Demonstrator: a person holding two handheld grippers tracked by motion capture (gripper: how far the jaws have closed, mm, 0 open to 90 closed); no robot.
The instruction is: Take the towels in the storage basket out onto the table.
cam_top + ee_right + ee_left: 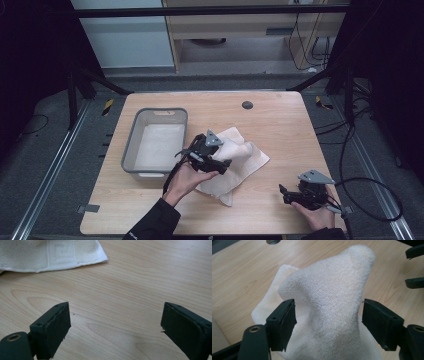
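— Towel?
— White terry, lying crumpled near the middle of the wooden table, just right of the grey basin. Spread unevenly, with the long axis running diagonally in the high view: from the near corner by the person's left hand up and away toward the far right. One flat corner pointing right, toward the table's right half.

— And up close?
— In the left gripper view, bunched into a raised hump with a rounded peak pointing away from the camera, toward the far table edge. A flatter layer spread underneath at the left.

— Left gripper?
— Over the towel's left part, jaws spread wide apart, one either side of the hump. Left jaw pad touching or just beside the cloth; right pad apart from it with a sliver of table between. Not clamped on anything.

— Right gripper?
— Near the front right corner of the table, well apart from the towel, held in the right hand. Jaws wide open above bare wood in the right gripper view, nothing between them. Hemmed towel edge with a stitched band lying beyond, at the top left.

— Anything else on the table?
— A dark round hole near the far edge. Basin looking empty, pale inside.
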